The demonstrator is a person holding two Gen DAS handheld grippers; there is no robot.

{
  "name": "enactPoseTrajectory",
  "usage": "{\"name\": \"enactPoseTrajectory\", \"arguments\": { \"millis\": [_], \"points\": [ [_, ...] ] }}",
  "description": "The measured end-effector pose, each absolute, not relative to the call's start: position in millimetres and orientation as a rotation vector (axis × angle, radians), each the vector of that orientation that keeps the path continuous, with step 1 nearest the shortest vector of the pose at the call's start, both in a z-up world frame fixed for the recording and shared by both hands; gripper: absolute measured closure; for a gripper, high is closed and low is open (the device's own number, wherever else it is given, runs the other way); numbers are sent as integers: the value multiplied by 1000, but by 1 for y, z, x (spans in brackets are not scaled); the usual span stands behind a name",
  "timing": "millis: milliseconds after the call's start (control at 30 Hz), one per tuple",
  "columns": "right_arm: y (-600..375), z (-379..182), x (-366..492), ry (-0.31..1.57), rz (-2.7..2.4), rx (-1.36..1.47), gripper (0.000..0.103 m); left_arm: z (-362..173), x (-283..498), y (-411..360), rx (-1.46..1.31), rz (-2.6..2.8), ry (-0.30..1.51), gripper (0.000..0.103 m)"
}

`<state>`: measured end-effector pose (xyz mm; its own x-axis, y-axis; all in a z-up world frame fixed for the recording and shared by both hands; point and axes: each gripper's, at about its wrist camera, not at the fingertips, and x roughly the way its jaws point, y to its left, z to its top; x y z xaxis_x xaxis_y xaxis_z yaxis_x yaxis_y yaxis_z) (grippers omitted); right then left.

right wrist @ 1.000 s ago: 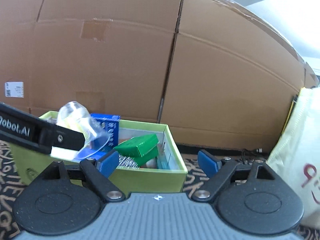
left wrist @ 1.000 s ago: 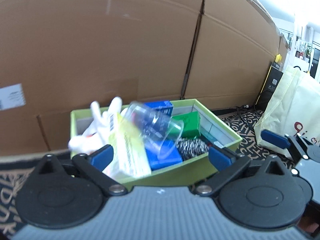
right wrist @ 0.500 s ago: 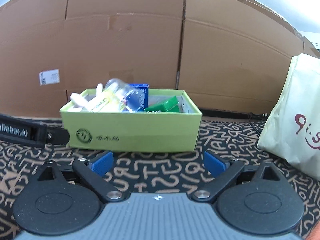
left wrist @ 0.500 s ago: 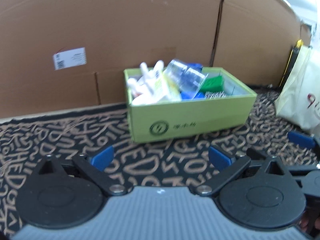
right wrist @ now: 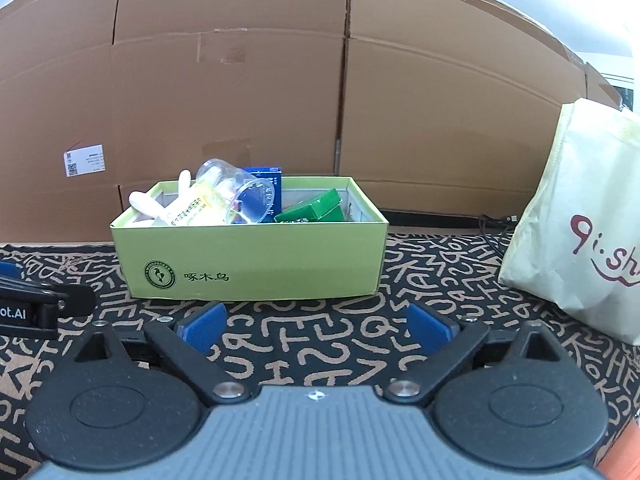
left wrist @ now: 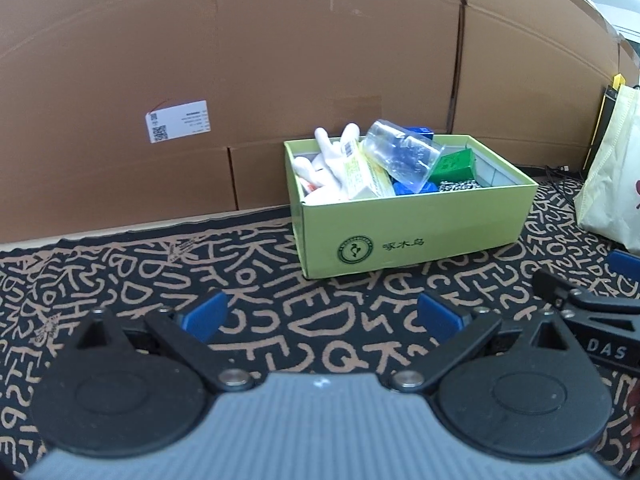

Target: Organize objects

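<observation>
Green box [right wrist: 256, 264] on the patterned mat [right wrist: 360, 344], piled high — clear cup [right wrist: 236, 196] tilted on top, liable to roll out if jostled; left gripper [left wrist: 320, 314] and right gripper [right wrist: 316, 326] before it, both released, empty.
</observation>
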<state>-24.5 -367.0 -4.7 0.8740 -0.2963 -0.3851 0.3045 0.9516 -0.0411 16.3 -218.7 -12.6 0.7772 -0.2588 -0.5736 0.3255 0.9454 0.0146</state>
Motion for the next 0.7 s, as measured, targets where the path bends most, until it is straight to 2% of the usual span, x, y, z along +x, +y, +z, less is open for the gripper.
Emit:
{"name": "enactPoseTrajectory", "arguments": {
  "millis": [700],
  "points": [
    [-363, -8, -18, 414, -304, 44, 3, -25, 22, -210, 115, -319, 620, 0]
  ]
}}
